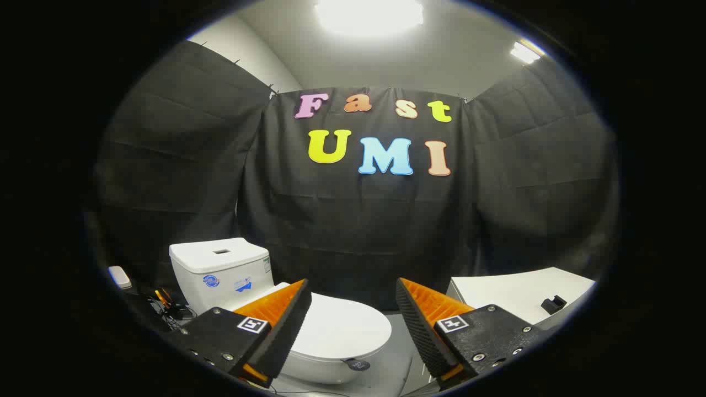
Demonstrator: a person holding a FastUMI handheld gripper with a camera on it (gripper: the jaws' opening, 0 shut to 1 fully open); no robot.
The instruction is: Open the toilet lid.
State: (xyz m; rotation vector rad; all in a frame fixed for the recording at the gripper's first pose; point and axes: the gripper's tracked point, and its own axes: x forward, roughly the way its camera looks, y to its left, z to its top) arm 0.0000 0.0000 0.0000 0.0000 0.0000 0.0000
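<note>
A white toilet stands on the floor below and ahead of me, its cistern (220,270) at the left against the black cloth wall. The white lid (342,328) lies flat and closed over the bowl. My gripper (353,289) hovers above the toilet with its fingers wide apart and nothing between them. The left finger (287,320) overlaps the rear left part of the lid. The right finger (424,325) is past the lid's right edge. The lid's front rim shows in the gap between the fingers.
A white table (524,292) with a small black object (553,303) on it stands to the right of the toilet. Cables and small items (165,309) lie on the floor left of the cistern. Black cloth walls close in the booth behind.
</note>
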